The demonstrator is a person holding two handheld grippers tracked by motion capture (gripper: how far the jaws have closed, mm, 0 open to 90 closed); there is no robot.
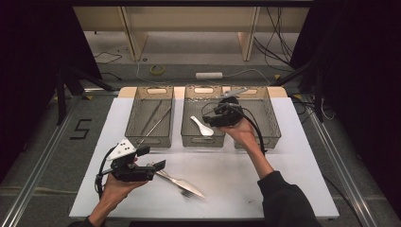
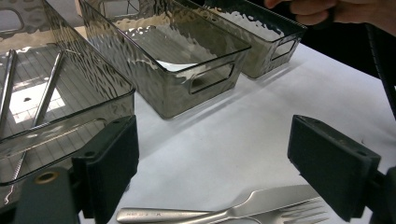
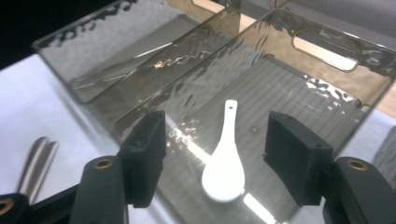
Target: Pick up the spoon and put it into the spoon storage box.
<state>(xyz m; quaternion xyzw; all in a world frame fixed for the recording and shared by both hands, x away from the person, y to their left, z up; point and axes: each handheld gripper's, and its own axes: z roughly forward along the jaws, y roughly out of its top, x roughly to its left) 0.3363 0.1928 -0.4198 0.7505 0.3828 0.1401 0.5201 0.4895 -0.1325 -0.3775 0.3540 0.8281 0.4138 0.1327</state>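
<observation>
A white tabletop [image 1: 293,179] carries three smoked clear plastic bins in a row along its far half. The left bin [image 1: 150,116] holds thin metal rods, possibly chopsticks; the middle bin [image 1: 203,118] holds a white ceramic soup spoon [image 1: 202,126]; the contents of the right bin [image 1: 262,118] are hard to make out. On the bare near part of the tabletop lie a metal fork [image 1: 185,185] and a table knife [image 1: 166,176], side by side and touching or nearly so.

The relation that matters is at the near left. The left tool [image 1: 150,158] hangs just above the cutlery with its jaws spread wide and nothing between them. In the left gripper view the fork [image 2: 261,210] lies crosswise just below the gap, its long axis running from one jaw toward the other, tines toward the right jaw. The tool would probably have to turn so the jaws close across the handle, not along it. The left hand is much the nearer; the right is well apart.

The right tool [image 1: 226,113] hovers over the middle bin, jaws also parted and empty, with the spoon [image 3: 225,163] below the gap, handle pointing away.

Beyond the tabletop: a grey floor with cables, a roll of tape, wooden furniture legs and dark curtains.
</observation>
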